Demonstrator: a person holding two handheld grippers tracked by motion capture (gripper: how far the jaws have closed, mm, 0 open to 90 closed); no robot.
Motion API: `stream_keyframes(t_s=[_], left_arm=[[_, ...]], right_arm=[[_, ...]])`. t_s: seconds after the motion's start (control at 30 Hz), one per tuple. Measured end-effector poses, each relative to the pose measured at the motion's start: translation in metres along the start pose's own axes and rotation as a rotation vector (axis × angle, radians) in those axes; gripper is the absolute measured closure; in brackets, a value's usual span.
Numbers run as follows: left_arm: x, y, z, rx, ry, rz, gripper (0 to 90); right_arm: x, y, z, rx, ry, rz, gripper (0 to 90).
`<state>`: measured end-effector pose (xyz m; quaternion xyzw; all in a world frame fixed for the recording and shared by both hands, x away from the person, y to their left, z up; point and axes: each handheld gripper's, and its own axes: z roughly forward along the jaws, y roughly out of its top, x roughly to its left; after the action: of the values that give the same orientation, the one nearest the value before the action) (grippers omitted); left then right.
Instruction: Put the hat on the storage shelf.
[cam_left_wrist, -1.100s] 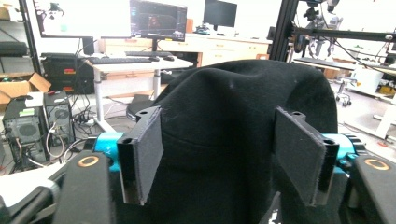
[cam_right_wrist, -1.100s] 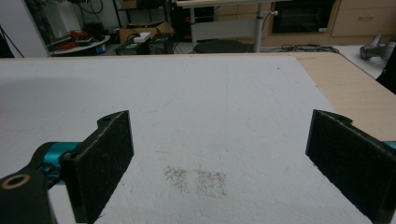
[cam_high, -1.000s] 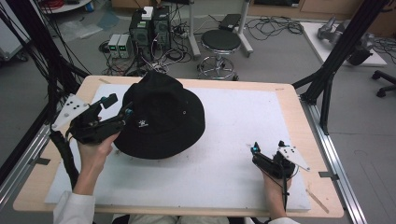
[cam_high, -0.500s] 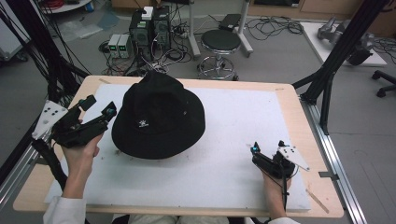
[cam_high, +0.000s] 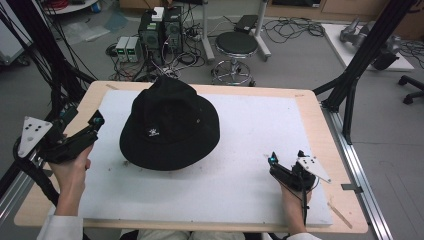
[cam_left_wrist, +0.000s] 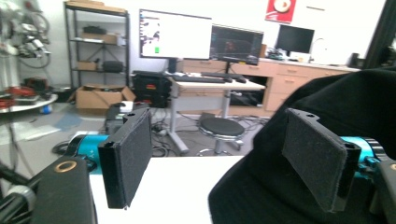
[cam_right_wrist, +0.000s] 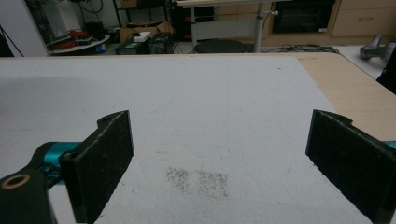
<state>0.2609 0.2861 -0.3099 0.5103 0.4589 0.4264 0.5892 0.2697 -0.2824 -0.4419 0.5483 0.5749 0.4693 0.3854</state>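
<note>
A black bucket hat (cam_high: 170, 125) with a small white logo lies crown up on the white mat (cam_high: 260, 130), left of the middle. My left gripper (cam_high: 84, 116) is held just left of the hat's brim, apart from it. Its jaws have just been opening and stand wide with nothing between them. In the left gripper view the hat (cam_left_wrist: 261, 186) lies behind the right jaw of my left gripper (cam_left_wrist: 219, 135). My right gripper (cam_high: 287, 156) rests low over the mat's near right corner, open. Between its jaws (cam_right_wrist: 219, 126) there is bare mat (cam_right_wrist: 210, 84).
The mat covers a wooden table (cam_high: 320, 115) with bare rims left and right. Black frame posts (cam_high: 360, 55) rise at the table's far right and left. A stool (cam_high: 236, 45) and computer boxes (cam_high: 160, 25) stand on the floor beyond. A patch of dark specks (cam_right_wrist: 198, 179) marks the mat.
My left gripper has drawn back to the left and a little down, away from the hat's brim, with its jaws spreading. The hat stays put. The right gripper has not moved.
</note>
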Motion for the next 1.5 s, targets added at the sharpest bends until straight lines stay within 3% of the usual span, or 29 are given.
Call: stream_keyframes(t_s=[0.43,0.77,1.3,1.43,1.5], left_arm=[[0.017,-0.015,-0.011,0.000,0.078,-0.013,24.3],[0.033,-0.031,-0.017,0.030,0.129,-0.013,24.4],[0.036,-0.056,-0.022,0.075,0.146,0.042,25.1],[0.039,-0.067,-0.021,0.094,0.148,0.025,25.1],[0.039,-0.072,-0.020,0.114,0.150,0.036,25.1]], right_arm=[[0.000,0.000,0.000,0.001,0.000,0.000,6.8],[0.000,0.000,0.000,-0.001,0.001,-0.009,6.8],[0.001,0.000,0.000,0.004,0.006,-0.006,6.8],[0.001,0.000,0.000,0.004,0.005,-0.006,6.8],[0.001,0.000,0.000,0.003,0.004,-0.005,6.8]])
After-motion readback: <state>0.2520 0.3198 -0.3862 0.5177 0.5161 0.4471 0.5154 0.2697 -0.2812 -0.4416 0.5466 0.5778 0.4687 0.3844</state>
